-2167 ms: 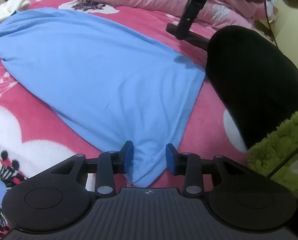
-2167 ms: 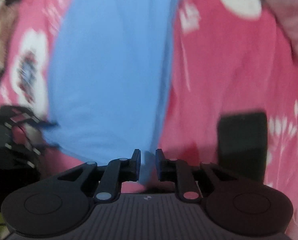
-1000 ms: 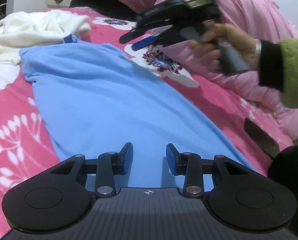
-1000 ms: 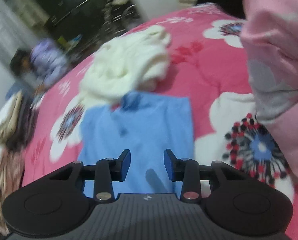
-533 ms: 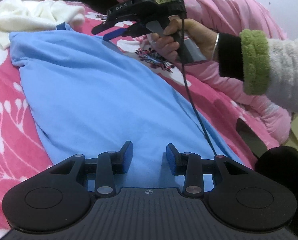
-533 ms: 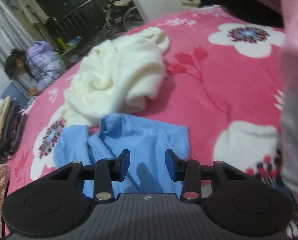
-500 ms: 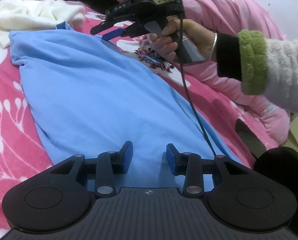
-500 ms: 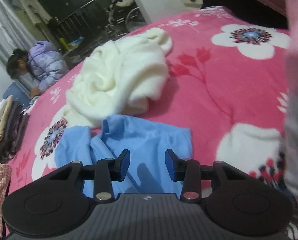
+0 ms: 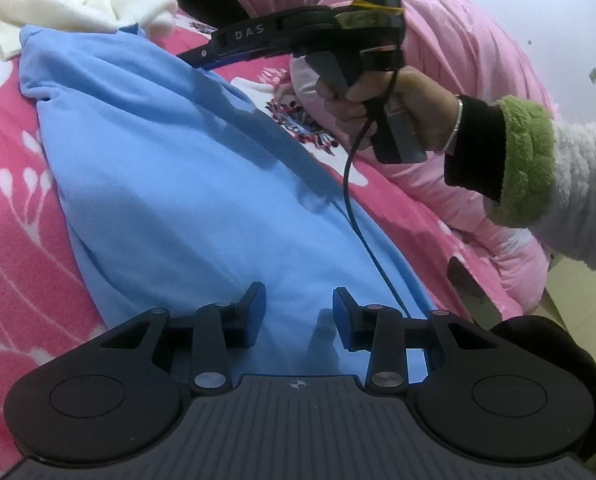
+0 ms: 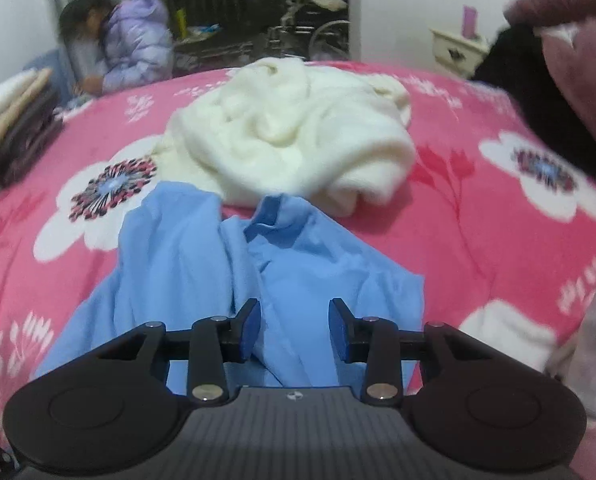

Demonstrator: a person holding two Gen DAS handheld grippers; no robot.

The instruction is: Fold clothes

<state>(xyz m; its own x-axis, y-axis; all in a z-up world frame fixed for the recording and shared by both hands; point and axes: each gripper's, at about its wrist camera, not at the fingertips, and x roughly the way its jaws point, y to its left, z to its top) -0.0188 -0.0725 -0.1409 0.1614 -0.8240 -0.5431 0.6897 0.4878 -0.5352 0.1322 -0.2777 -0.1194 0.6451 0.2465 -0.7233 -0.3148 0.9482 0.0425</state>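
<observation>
A light blue shirt (image 9: 185, 184) lies folded lengthwise on the pink floral bedspread (image 9: 13, 208). My left gripper (image 9: 299, 316) is open and empty over the shirt's near end. In the right wrist view my right gripper (image 10: 294, 330) is open and empty above the shirt's collar end (image 10: 293, 264), where the cloth is rumpled and the collar (image 10: 271, 218) stands up. In the left wrist view the right gripper (image 9: 201, 58) hovers over the shirt's far end, held by a hand.
A crumpled white garment (image 10: 289, 136) lies just beyond the collar. A pink quilt (image 9: 458, 92) is bunched along the right side. A stack of folded clothes (image 10: 9, 120) sits at the bed's far left. A person in a purple jacket (image 10: 125, 40) is beyond the bed.
Both grippers let go of the shirt's hem. My left gripper stayed over the near end. My right gripper travelled up to the collar end and swung to face it.
</observation>
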